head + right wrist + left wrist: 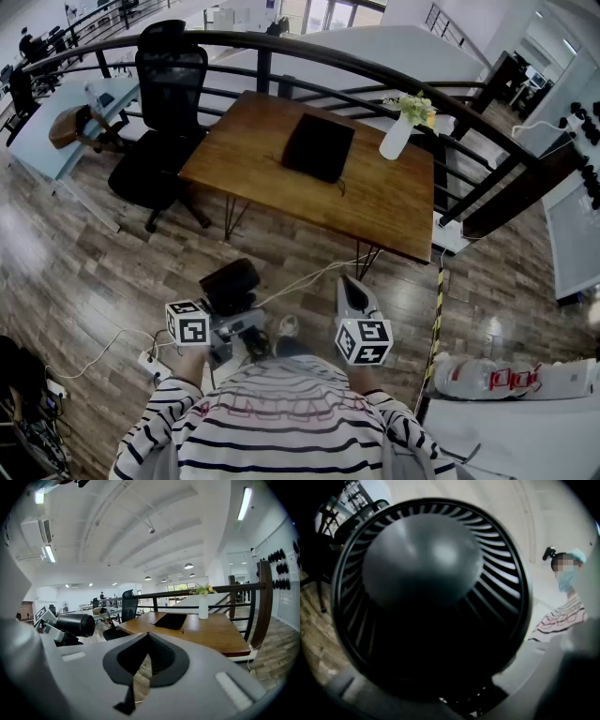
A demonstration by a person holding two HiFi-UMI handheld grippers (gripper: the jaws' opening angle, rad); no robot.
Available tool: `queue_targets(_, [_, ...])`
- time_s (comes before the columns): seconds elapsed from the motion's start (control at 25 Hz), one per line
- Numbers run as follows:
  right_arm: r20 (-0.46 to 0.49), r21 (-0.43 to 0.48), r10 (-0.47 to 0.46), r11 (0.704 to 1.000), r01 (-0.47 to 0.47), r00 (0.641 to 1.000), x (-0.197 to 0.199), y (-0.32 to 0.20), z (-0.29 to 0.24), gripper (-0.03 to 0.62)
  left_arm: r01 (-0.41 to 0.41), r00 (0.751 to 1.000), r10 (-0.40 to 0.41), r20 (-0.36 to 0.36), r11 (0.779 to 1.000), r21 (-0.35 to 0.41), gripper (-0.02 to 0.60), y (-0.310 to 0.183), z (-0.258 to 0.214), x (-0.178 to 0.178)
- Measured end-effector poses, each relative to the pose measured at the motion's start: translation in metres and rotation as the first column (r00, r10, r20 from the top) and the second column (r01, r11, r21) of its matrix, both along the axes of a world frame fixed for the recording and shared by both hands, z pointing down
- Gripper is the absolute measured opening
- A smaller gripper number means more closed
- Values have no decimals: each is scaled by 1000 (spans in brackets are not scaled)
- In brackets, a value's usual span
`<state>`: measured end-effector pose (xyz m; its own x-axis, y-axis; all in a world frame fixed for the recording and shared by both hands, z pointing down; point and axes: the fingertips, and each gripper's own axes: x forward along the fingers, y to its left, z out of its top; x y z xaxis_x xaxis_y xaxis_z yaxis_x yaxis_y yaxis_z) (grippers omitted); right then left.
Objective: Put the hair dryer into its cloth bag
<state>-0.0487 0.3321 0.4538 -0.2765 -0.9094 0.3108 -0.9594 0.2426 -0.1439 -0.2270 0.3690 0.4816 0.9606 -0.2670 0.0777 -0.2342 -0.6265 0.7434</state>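
A black hair dryer (230, 283) sits in my left gripper (232, 317), low at the left of the head view, over the wood floor. In the left gripper view its round rear grille (426, 588) fills the picture, and the grey jaws of the left gripper (454, 693) close on its dark body from below. My right gripper (352, 291) is beside it on the right, jaws shut and empty (147, 641). The black cloth bag (319, 145) lies flat on the wooden table (281, 192) ahead. From the right gripper view I also see the bag (171, 620) and the dryer (77, 624).
A white vase of flowers (398, 136) stands at the table's far right. A black office chair (169, 112) is left of the table. A dark railing (375, 75) curves behind. A power strip (155, 361) and cable lie on the floor at left.
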Motion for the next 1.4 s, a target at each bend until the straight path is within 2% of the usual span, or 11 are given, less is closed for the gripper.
queue_targets(0.32, [12,3,-8,1000,8,1000,1,-8,2,0,-37,999,36,-26,998,-47,281,-4,12,16])
queue_targets(0.52, [67,41,-35,999,32,997,4,-17,0,2,-59,998,60,28,997,-48,281,-4,28,32])
queue_targets(0.64, [66,46,-40,998,37,997,13,-31,5,2,-62,996,65,54,997,-41,281,-17,30,42])
queue_targets(0.88, [63,48,-49,998,46,997,40,-93,11,2,-59,995,62,82,998,-38,281,-76,33,68])
queue_targets(1.04, [66,38,-73,997,70,995,70,-143,14,2,-46,995,49,85,998,-38,281,-127,29,102])
queue_targets(1.4, [40,24,-182,983,181,982,116,-254,20,3,5,997,-3,78,1000,-17,281,-240,22,167])
